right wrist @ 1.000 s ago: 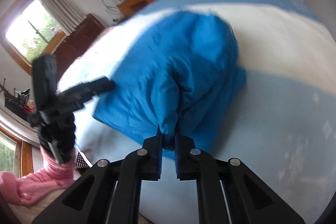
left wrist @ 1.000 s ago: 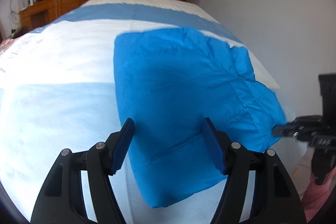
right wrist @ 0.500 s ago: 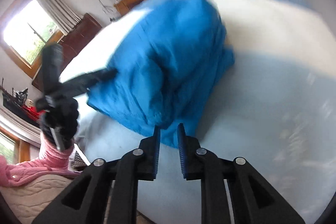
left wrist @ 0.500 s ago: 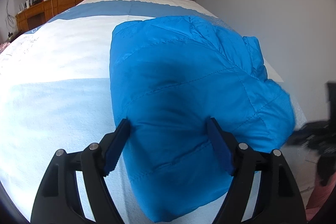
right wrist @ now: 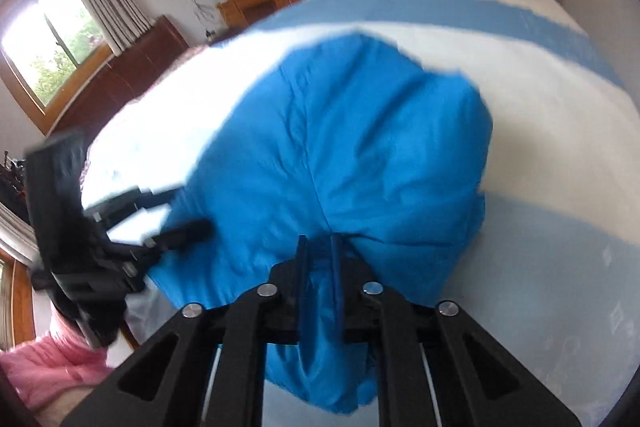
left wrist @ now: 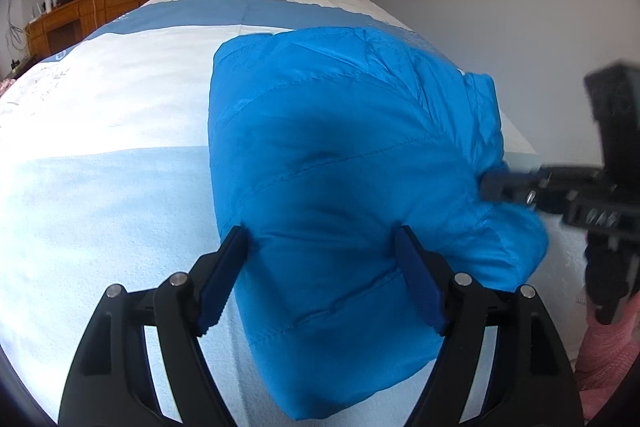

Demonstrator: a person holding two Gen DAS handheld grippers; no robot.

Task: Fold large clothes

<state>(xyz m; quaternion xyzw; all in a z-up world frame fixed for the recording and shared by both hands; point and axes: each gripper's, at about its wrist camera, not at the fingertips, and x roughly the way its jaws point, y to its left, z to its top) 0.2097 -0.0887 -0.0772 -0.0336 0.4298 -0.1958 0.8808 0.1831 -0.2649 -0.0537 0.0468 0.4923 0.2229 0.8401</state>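
My left gripper [left wrist: 322, 251] straddles the jacket [left wrist: 340, 163], jaws spread. Only the right view shows my right gripper [right wrist: 320, 251] pinching a fold; its pads are half buried and blurred.

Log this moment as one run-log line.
stage: folding blue jacket on bed | left hand-held gripper: open, straddling jacket | right hand-held gripper: shut on jacket

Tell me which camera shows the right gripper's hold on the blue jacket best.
The right wrist view: the right gripper is shut on a fold of the blue jacket, fabric bunched between its fingers. The left wrist view shows that gripper only blurred, from the side, at the jacket's edge.
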